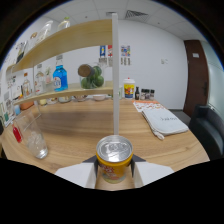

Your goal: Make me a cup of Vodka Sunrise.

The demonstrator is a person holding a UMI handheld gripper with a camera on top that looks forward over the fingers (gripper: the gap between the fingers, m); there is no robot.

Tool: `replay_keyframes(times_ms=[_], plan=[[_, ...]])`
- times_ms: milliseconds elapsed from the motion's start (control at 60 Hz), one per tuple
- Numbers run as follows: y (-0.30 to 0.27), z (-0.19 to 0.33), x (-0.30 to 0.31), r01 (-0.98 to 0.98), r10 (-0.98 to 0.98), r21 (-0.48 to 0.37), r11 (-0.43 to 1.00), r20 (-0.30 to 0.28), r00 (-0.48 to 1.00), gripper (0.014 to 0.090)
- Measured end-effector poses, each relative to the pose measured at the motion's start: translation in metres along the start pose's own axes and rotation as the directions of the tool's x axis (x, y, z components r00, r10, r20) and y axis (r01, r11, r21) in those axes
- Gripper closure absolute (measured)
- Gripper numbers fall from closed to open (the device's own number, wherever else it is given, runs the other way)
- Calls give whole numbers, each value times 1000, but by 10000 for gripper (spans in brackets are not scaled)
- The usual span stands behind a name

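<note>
Gripper [114,173]: two white fingers set narrow, pressed against the left and right sides of a can, holding it.
Can [114,159]: yellow-orange, silver lid, standing upright between the fingers; its long axis runs straight up and its unopened lid with the pull tab faces upward.
Table [85,131]: pale wood, with the grain running across; the can sits low over its near edge, and whether it touches the wood cannot be told.
Glass [35,140]: clear, holding ice, on the table left of the can and near it.
Second glass [20,127]: just behind the first, further left, with something red inside.
Cloth bag [164,122]: white, lying flat on the table, ahead and right of the can.
Paper [146,105]: a printed sheet with red marks, just beyond the bag.
Post [115,75]: thin, white, rising from the table straight beyond the can up to a wooden shelf.
Shelves [75,90]: two wooden boards on the left; the lower one bears a blue bottle [60,77] and a glass jar [91,76] of green and dark round fruit.
Far end of table: a yellow carton [129,89] with small dark bottles just beside it.
Chair [209,127]: dark, at the right side of the table.
Room: white wall with small posters [114,54], a dark brown door [194,75] on the right, a ceiling of white panels.
</note>
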Motion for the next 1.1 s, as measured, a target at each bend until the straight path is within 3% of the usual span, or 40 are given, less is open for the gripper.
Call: replay_keyframes(times_ms=[100,150,217,467,717,900,1100], plan=[[4,-1,3,-6,5,-20,1000,-15,1000,475],[8,-2,7,-1,-1,-47,999,-38,999,389],[-1,-9,10,-5,3,-39,999,-63,998,182],[-62,-73,-23,-43,47,63,997,-51,998,190],[-68,-127,-133,-29,24,96,995,54,998,196],[-60,-126,-218,-49,42,58,997,118,992,196],[-129,-89,-287,-55,29,172,984,147,989,190]])
